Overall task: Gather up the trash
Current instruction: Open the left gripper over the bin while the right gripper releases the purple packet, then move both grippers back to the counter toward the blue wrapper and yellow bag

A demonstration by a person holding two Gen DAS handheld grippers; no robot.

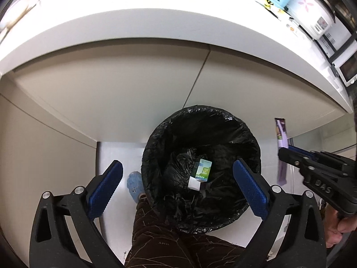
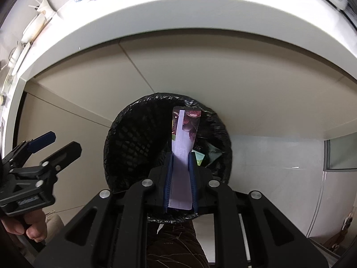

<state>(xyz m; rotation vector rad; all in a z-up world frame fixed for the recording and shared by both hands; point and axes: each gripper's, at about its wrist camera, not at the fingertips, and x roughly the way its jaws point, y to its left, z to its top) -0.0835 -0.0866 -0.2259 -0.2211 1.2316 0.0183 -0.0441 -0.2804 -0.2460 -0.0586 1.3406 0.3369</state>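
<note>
black-lined trash bin (image 1: 202,167) holds green carton (image 1: 202,170); left gripper (image 1: 177,184) jaws apart, right gripper (image 2: 180,167) clamps purple wrapper (image 2: 184,138) above bin.

Both fisheye views bend the white bench (image 1: 156,29) edge into a strong arc, with dark vignetting in the corners. Bright overhead light nearly blows out the benchtop, while the cabinet below sits in soft shade. The black plastic bin liner (image 1: 200,134) shows small glints. Items at the top edges are smeared.
</note>
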